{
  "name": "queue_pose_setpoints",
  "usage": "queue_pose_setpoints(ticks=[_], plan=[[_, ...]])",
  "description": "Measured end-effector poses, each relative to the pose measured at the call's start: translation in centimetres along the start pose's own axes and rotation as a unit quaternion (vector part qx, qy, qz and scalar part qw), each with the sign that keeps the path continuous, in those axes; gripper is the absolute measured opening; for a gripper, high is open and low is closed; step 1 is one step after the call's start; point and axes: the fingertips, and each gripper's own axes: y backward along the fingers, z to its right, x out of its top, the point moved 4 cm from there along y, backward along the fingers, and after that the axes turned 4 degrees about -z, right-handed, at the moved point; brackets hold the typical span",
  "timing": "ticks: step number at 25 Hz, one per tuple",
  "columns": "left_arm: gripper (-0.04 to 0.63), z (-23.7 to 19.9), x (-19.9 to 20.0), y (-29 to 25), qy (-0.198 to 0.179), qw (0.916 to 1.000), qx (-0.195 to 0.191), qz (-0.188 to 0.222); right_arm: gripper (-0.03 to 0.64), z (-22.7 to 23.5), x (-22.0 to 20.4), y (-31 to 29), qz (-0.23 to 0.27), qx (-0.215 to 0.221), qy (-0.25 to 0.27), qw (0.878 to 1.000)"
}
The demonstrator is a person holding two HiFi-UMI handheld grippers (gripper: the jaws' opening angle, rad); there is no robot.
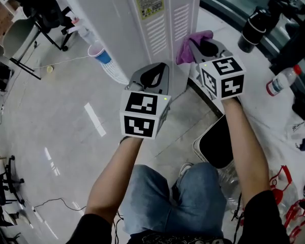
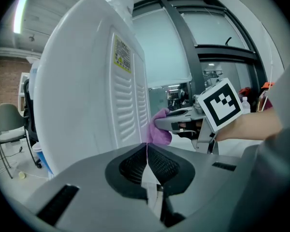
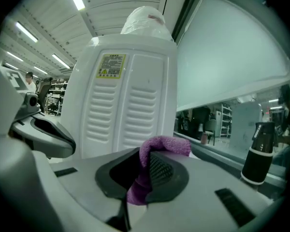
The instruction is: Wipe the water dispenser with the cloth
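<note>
The white water dispenser point(image 1: 157, 19) stands ahead of me, its louvred back panel and yellow label facing me. It fills the left gripper view point(image 2: 87, 91) and the right gripper view point(image 3: 130, 95). My right gripper point(image 1: 206, 47) is shut on a purple cloth point(image 1: 190, 44), which bulges out between its pads point(image 3: 157, 170) close to the dispenser's right rear corner. In the left gripper view the cloth point(image 2: 157, 129) lies against that corner. My left gripper point(image 1: 153, 75) is shut with nothing in it, its pads point(image 2: 147, 164) pressed together, just short of the dispenser's base.
A paper cup point(image 1: 99, 52) and chairs point(image 1: 20, 39) stand on the floor to the left. On the ledge to the right are a black flask point(image 1: 254, 29) and a plastic bottle point(image 1: 282, 80). A black bin point(image 1: 218, 144) sits by my right leg.
</note>
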Motion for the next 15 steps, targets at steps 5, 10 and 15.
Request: queue_pose_setpoints(ticks=[5, 10, 15], plan=[[0.028, 0.0, -1.8, -0.7, -0.01, 0.9999, 0.001, 0.005, 0.032, -1.4, -4.1, -1.0, -0.004, 0.0, -0.01, 1.0], [0.028, -0.1, -2.9, -1.4, -0.014, 0.9999, 0.005, 0.007, 0.032, -2.0, -8.6, -2.1, -0.019, 0.004, -0.023, 1.0], [0.028, -0.3, -3.1, -2.3, -0.02, 0.9997, 0.009, 0.008, 0.034, -2.1, -13.1, -3.6, -0.039, 0.006, -0.052, 0.998]])
